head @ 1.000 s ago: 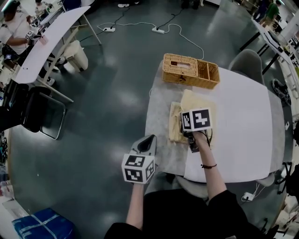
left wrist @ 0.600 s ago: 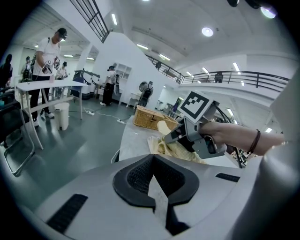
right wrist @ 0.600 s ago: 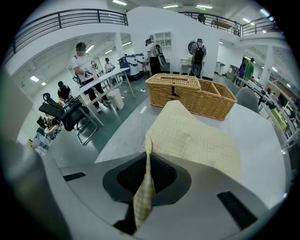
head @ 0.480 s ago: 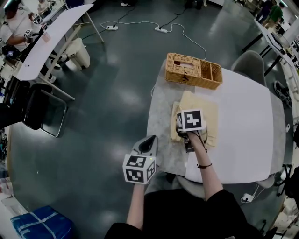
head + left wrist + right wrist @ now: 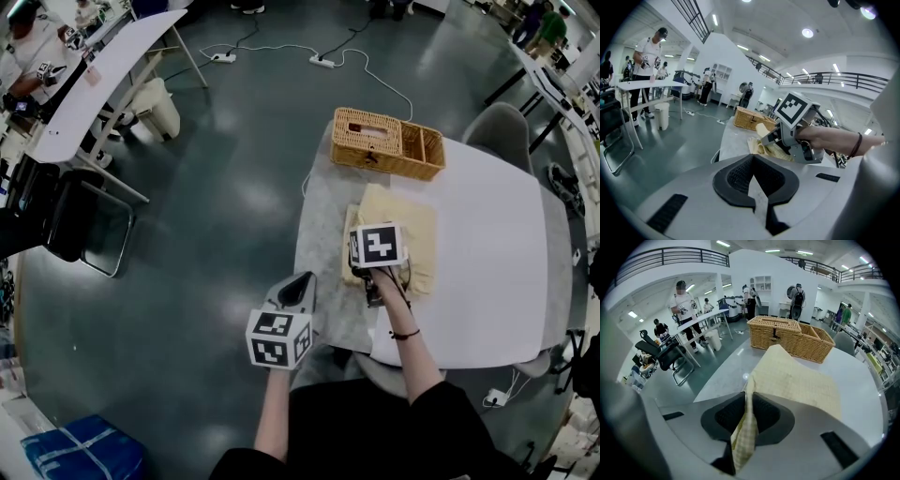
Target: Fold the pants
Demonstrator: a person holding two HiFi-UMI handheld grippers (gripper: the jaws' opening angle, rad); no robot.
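On the table (image 5: 487, 281) — pants (image 5: 417, 230), pale yellow, checked

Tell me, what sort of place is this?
Probably a big indoor lab or workshop hall: long white worktables with people standing at them, power strips trailing over the grey floor, a railed balcony overhead.

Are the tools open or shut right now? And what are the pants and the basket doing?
left tool: shut, holding nothing.
right tool: shut on the pants' edge.
pants: lying on the table, partly folded, one edge lifted.
basket: upright at the table's far end, not touched.
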